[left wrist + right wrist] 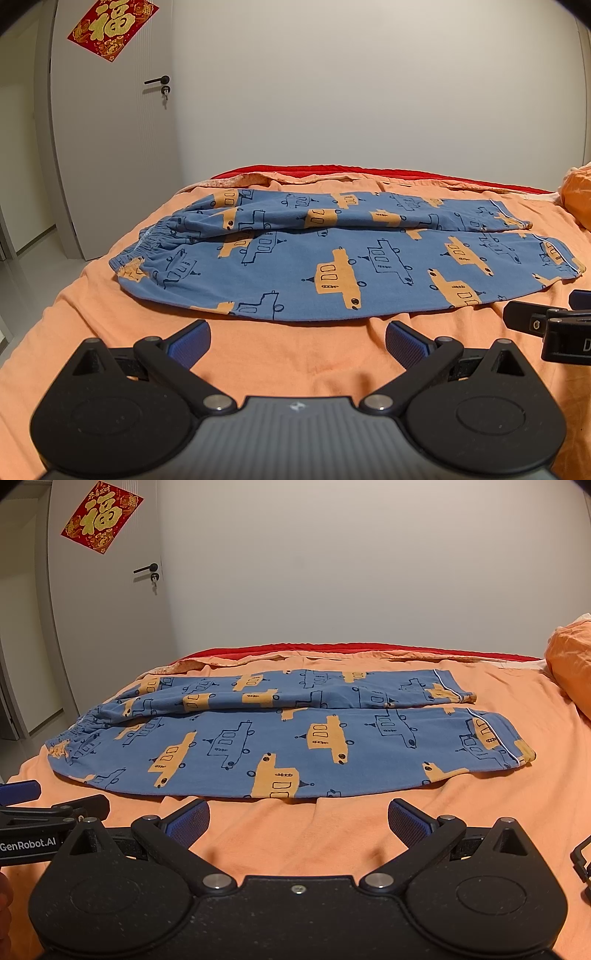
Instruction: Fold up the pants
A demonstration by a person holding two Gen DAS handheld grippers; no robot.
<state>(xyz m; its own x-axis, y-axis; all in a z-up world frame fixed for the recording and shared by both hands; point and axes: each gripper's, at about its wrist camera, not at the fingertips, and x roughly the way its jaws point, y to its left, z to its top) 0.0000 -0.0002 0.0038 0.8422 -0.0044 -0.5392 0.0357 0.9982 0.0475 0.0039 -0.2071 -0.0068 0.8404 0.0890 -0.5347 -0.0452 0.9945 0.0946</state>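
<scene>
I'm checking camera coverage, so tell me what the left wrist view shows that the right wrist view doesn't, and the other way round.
Only the left wrist view shows the left claw head-on, open over the orange sheet, with the right claw's tip at its right edge.

Only the right wrist view shows the right claw head-on, also open, a GenRobot.AI label on the left claw's body, and a black object at the right edge.

Both show the blue pants lying unfolded, waistband left, the door and its red decoration.

The pyjama pants (332, 258) are blue, printed with orange and dark-outlined boats, lying on an orange bedsheet (295, 350). Both tongs (297, 341) (298, 821) are black with blue pads. At eleven o'clock, a red-and-gold paper decoration (101, 517) hangs on the white door (107, 627).
</scene>
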